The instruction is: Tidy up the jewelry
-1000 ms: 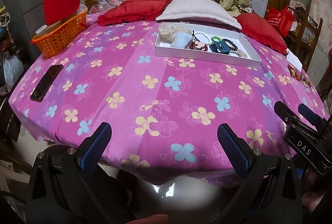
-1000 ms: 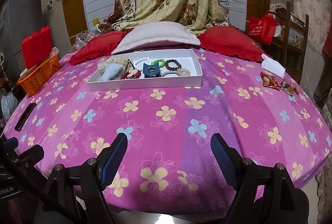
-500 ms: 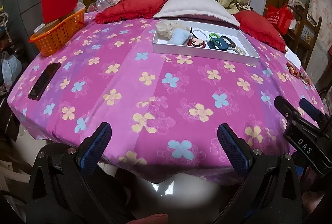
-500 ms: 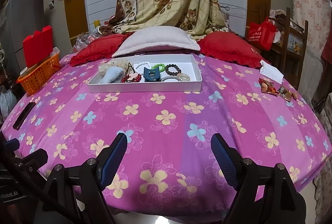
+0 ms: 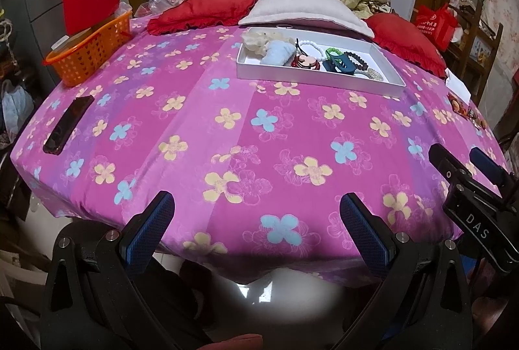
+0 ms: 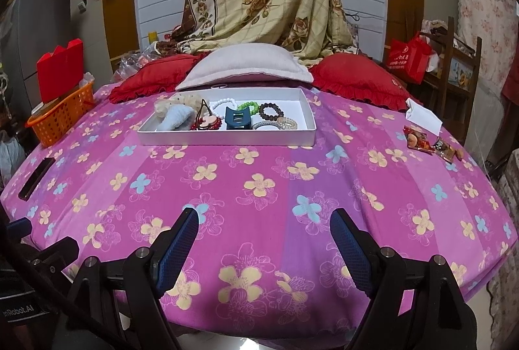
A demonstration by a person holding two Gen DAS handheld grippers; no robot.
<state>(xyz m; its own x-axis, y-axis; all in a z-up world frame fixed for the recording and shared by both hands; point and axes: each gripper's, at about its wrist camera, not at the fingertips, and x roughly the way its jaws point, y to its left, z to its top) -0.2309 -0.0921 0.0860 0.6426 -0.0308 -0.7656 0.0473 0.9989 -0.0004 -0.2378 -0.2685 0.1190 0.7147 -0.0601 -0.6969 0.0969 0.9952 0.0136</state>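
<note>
Both grippers hover at the near edge of the pink flowered bedspread [image 6: 259, 175], holding nothing: left gripper [image 5: 256, 207] spread wide, right gripper [image 6: 264, 220] likewise apart. Far across, left to right: orange basket [image 6: 61, 119], white tray [image 6: 227, 136] of bracelets and a blue hair claw [image 6: 237, 119], snack packets [image 6: 428, 144].

The bedspread [image 6: 259, 187] is soft matt cloth printed with flowers. Near its far edge, the tray [image 6: 227, 137] looks like smooth matt white card. In it lie glossy beaded bracelets [image 6: 271, 111] and a smooth plastic hair claw [image 6: 238, 119]. At the left edge sit a perforated orange plastic basket [image 5: 90, 53] and a glossy black phone [image 5: 68, 124]. The gripper pads [image 6: 176, 247] are rough-textured blue rubber.
</note>
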